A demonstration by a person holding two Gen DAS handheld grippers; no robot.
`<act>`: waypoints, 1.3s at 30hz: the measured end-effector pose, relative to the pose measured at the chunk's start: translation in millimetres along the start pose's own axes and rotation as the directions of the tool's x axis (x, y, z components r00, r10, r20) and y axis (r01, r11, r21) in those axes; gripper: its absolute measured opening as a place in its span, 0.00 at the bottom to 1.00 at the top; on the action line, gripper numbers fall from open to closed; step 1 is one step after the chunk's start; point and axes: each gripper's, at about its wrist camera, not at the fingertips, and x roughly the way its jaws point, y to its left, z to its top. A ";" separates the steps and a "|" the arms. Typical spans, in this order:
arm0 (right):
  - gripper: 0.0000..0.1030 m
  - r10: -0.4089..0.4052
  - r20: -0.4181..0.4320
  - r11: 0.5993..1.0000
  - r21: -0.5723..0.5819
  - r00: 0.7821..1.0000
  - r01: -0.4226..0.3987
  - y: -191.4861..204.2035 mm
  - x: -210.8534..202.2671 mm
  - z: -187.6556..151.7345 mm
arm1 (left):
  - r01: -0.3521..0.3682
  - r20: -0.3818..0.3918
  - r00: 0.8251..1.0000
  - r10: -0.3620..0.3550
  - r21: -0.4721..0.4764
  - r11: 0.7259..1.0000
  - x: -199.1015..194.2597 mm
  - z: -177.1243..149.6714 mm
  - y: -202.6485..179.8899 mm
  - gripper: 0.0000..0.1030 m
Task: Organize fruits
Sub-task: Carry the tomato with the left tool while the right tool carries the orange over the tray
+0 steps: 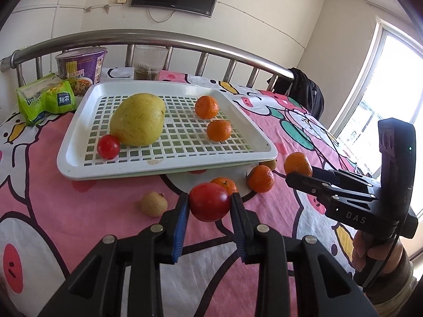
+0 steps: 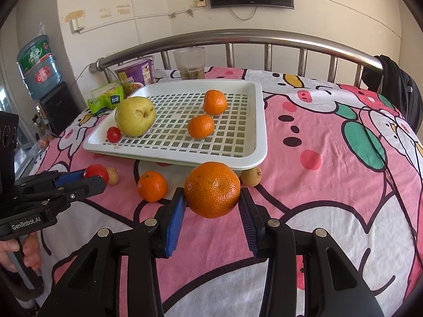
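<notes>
Glossy red tomato (image 1: 209,201), dimpled orange mandarin (image 2: 212,189), both clamped.

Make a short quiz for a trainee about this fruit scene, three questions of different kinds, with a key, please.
1. True or false: the left gripper is shut on a tomato.
2. Which fruit does the right gripper hold? A) pear B) mandarin C) longan
3. How many mandarins lie in the white tray?

Key:
1. True.
2. B, the mandarin.
3. Two, beside the pear and a small tomato.
</notes>
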 end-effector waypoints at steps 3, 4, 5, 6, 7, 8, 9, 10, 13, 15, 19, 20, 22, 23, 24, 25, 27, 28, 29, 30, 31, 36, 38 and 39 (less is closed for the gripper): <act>0.38 0.028 0.016 1.000 -0.001 0.999 -0.028 3.7 -1.5 11.6 | -0.012 0.026 1.000 0.012 -0.008 1.000 -5.7 12.0 3.1 0.32; 0.38 0.033 0.022 0.999 -0.005 0.999 -0.033 5.3 -1.9 15.7 | -0.016 0.035 0.999 0.016 -0.010 1.000 -7.1 15.5 3.9 0.32; 0.38 0.039 0.031 0.999 -0.008 0.999 -0.039 7.5 -2.4 20.1 | -0.020 0.044 0.999 0.021 -0.013 1.000 -8.5 20.4 5.4 0.32; 0.38 0.046 0.040 0.999 -0.010 0.998 -0.046 9.8 -3.0 24.4 | -0.024 0.053 0.998 0.026 -0.020 0.999 -9.3 25.3 6.8 0.32; 0.38 0.053 0.048 0.999 -0.014 0.997 -0.053 12.6 -3.8 28.0 | -0.028 0.062 0.998 0.030 -0.031 0.999 -10.1 30.7 9.0 0.32; 0.38 0.059 0.056 0.998 -0.018 0.997 -0.058 15.3 -4.3 31.7 | -0.034 0.071 0.997 0.037 -0.038 0.999 -10.8 35.1 10.5 0.32; 0.38 0.065 0.062 0.998 -0.023 0.996 -0.063 18.0 -4.1 35.1 | -0.045 0.083 0.995 0.048 -0.045 0.998 -11.5 39.7 11.6 0.32; 0.38 0.069 0.066 0.997 -0.026 0.995 -0.068 20.3 -3.7 38.3 | -0.052 0.090 0.994 0.056 -0.050 0.997 -11.9 43.4 12.9 0.32; 0.38 0.079 0.071 0.996 -0.034 0.994 -0.077 25.5 -0.6 47.0 | -0.064 0.113 0.991 0.072 -0.075 0.995 -12.8 55.9 19.5 0.32; 0.38 0.092 0.072 0.996 -0.025 0.993 -0.091 25.7 2.6 53.7 | -0.075 0.119 0.989 0.086 -0.092 0.993 -10.1 63.3 26.5 0.32; 0.38 0.114 0.071 0.993 -0.005 0.991 -0.114 24.7 10.6 68.4 | -0.111 0.124 0.984 0.128 -0.129 0.985 -0.3 76.7 43.6 0.32; 0.38 0.117 0.067 0.993 -0.006 0.991 -0.117 25.9 13.6 72.0 | -0.116 0.124 0.983 0.133 -0.139 0.984 2.2 79.1 47.8 0.32; 0.38 0.112 0.060 0.994 -0.009 0.992 -0.111 27.3 20.9 77.9 | -0.133 0.115 0.981 0.154 -0.175 0.976 11.1 85.2 62.0 0.32; 0.38 0.111 0.053 0.994 -0.009 0.992 -0.111 27.9 25.2 80.9 | -0.130 0.110 0.982 0.153 -0.195 0.972 14.7 87.2 68.3 0.32; 0.38 0.111 0.048 0.994 -0.009 0.993 -0.111 28.2 29.4 83.5 | -0.134 0.106 0.982 0.159 -0.214 0.968 18.4 89.2 74.2 0.32; 0.38 0.111 0.043 0.994 -0.007 0.993 -0.111 28.3 33.7 85.7 | -0.145 0.104 0.980 0.172 -0.225 0.964 21.7 90.9 78.7 0.32; 0.38 0.114 0.029 0.994 -0.003 0.993 -0.114 28.7 43.5 90.2 | -0.152 0.094 0.979 0.180 -0.244 0.958 29.5 93.9 87.7 0.32; 0.38 0.114 0.021 0.993 -0.002 0.993 -0.114 28.6 49.4 92.7 | -0.155 0.090 0.979 0.183 -0.253 0.955 33.3 95.7 91.5 0.32; 0.38 0.113 0.014 0.994 -0.003 0.993 -0.113 29.6 54.6 94.9 | -0.161 0.085 0.978 0.189 -0.258 0.952 36.8 97.4 95.0 0.32; 0.38 0.113 0.006 0.994 -0.003 0.994 -0.113 30.3 60.1 97.0 | -0.167 0.080 0.978 0.195 -0.267 0.949 40.5 99.3 99.3 0.32; 0.38 0.112 0.000 0.994 -0.001 0.994 -0.112 31.3 65.3 98.9 | -0.168 0.074 0.978 0.196 -0.279 0.946 44.2 101.3 103.6 0.32; 0.38 0.100 -0.051 0.995 -0.018 0.994 -0.101 36.6 94.5 106.6 | -0.170 0.044 0.980 0.192 -0.310 0.936 65.2 115.5 116.8 0.32; 0.38 0.088 -0.070 0.995 -0.034 0.994 -0.091 38.8 104.7 108.7 | -0.174 0.035 0.980 0.194 -0.305 0.936 72.2 119.1 118.4 0.32; 0.38 0.081 -0.076 0.996 -0.042 0.994 -0.084 39.7 108.9 109.5 | -0.182 0.025 0.980 0.200 -0.306 0.934 77.4 121.6 120.7 0.32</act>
